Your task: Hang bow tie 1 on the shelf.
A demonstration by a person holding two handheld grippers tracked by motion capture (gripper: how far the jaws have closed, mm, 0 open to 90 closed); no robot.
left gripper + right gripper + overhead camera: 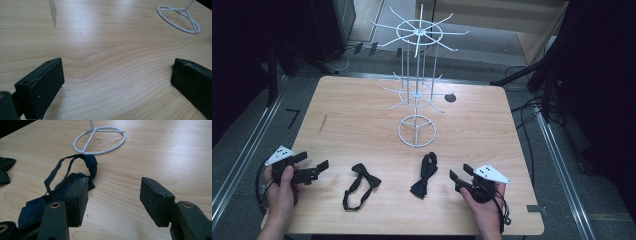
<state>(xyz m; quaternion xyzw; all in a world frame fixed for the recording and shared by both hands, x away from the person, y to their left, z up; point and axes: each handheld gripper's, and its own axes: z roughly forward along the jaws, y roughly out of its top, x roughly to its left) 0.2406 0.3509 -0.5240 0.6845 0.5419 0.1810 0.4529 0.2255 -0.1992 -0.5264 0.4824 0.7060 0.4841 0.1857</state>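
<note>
Both hands sit at the near edge, each holding a two-jaw gripper; the rest follows from largest to smallest

1. Wooden table [362, 115]: a light, grained top with rounded corners. A pale scratch mark [52, 11] runs across the grain on the left half.

2. White wire rack [417, 75]: stands upright at the table's centre, toward the far side. Two tiers of radial hooks sit on a thin post above a ring base [100, 140] that lies flat on the wood.

3. Left gripper [314, 170]: held in the left hand [282, 192] at the near left corner, pointing toward the table's middle. Jaws stand wide apart over bare wood, with nothing between the pads [48, 87].

4. Right gripper [459, 175]: held in the right hand [484, 207] at the near right, pointing left and away. Jaws stand apart and grip nothing; bare wood lies between them. The left pad [80, 200] is just beside the navy tie, and contact cannot be confirmed.

5. Navy bow tie [426, 175]: lies flat in front of the ring base, its strap looped toward the ring and almost reaching it.

6. Black bow tie [361, 184]: lies flat between the two grippers, well apart from both, strap curled toward the near edge
</note>
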